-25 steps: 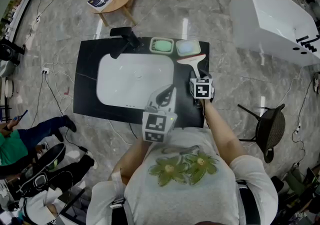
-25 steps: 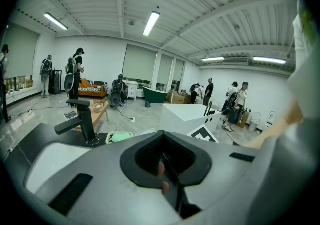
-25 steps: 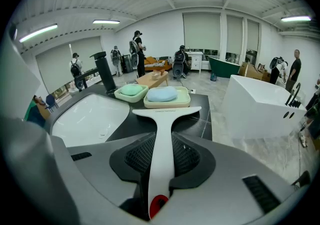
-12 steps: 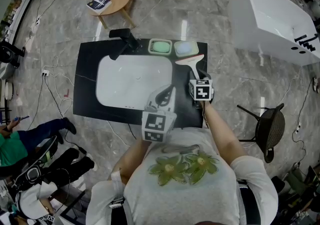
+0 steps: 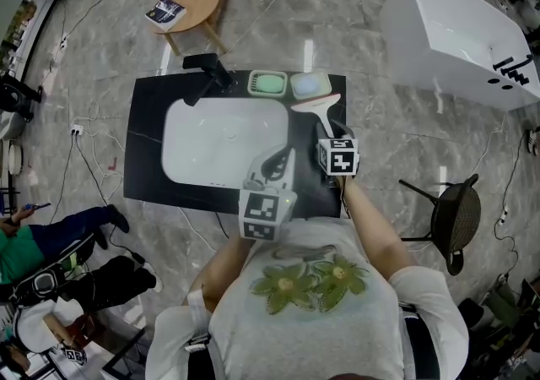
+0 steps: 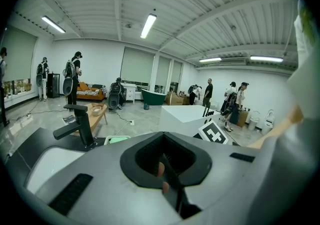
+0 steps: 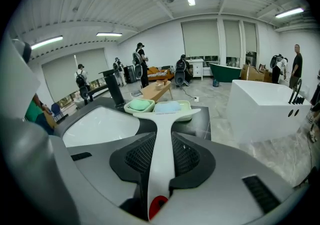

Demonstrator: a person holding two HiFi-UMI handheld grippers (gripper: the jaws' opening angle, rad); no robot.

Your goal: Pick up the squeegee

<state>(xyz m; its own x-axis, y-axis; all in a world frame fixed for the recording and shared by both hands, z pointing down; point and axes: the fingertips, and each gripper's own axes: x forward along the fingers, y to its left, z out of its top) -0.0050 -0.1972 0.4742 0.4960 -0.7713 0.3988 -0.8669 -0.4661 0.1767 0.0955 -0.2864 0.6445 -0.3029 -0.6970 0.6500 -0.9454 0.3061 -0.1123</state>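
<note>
Set on a black table [image 5: 145,133], with a white sink basin [image 5: 224,138] sunk into it and a black faucet [image 5: 209,73] at the far edge. Left gripper [image 6: 169,175] parked above the basin's near right corner, fingers pressed together on nothing. Right gripper [image 7: 159,156] over the table's right strip, fingers clamped on the white handle of the squeegee [image 7: 160,134], gripped toward the red-tipped tail end. Points the blade away, out to the green soap dish [image 7: 140,104] and the blue soap dish [image 7: 172,105]; resting on their rims or just above them, impossible to say.

Likely trouble, as a judgement only:
- Gripped far from the blade, so prone to pivoting and drooping between the fingers on a quick lift.
- Smooth, tapered plastic, so liable to slide out under a light squeeze.
- Could catch a dish rim with the blade and drag or tip it toward the table's edge if drawn back before rising.

Safer to go straight up first, slowly, keeping clear of the faucet and the idle left gripper.
</note>
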